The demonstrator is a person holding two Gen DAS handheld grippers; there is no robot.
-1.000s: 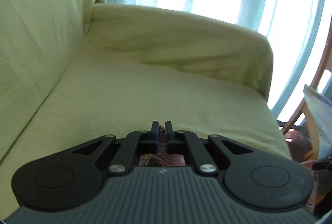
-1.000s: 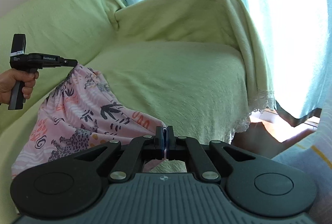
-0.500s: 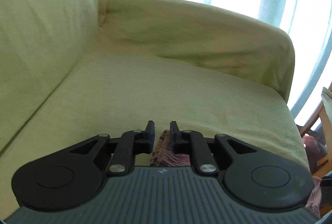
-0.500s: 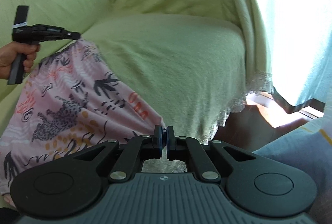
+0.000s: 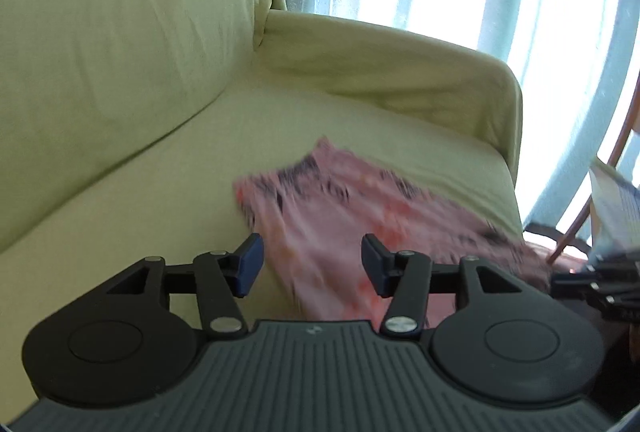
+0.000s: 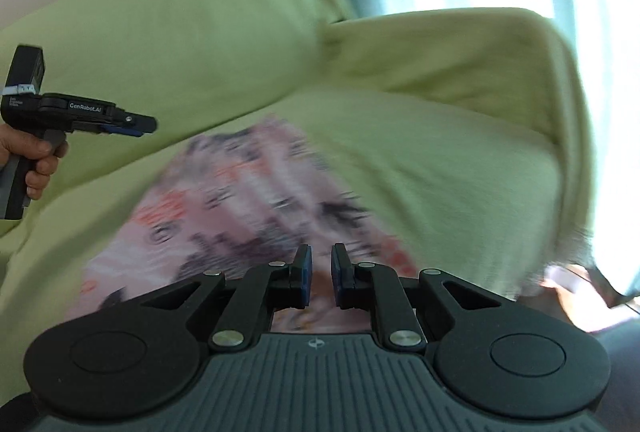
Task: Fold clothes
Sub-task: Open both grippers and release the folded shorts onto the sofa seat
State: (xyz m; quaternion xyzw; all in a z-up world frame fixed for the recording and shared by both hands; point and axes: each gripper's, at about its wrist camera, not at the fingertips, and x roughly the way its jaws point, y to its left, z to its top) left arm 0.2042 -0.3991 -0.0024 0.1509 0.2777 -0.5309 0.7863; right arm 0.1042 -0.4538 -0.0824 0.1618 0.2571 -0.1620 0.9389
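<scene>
Both tools (image 5: 311,258) (image 6: 319,272) have just spread, empty; pink garment (image 5: 360,216) lies lengthwise across sofa (image 5: 160,192).

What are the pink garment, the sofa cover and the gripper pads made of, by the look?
Pink garment: thin printed woven cloth, matte; it lies limp, though blurred. Sofa cover: soft green fabric, matte, with creases and a fine weave. Pads: likely blue rubber or foam on black plastic fingers; unclear.
</scene>
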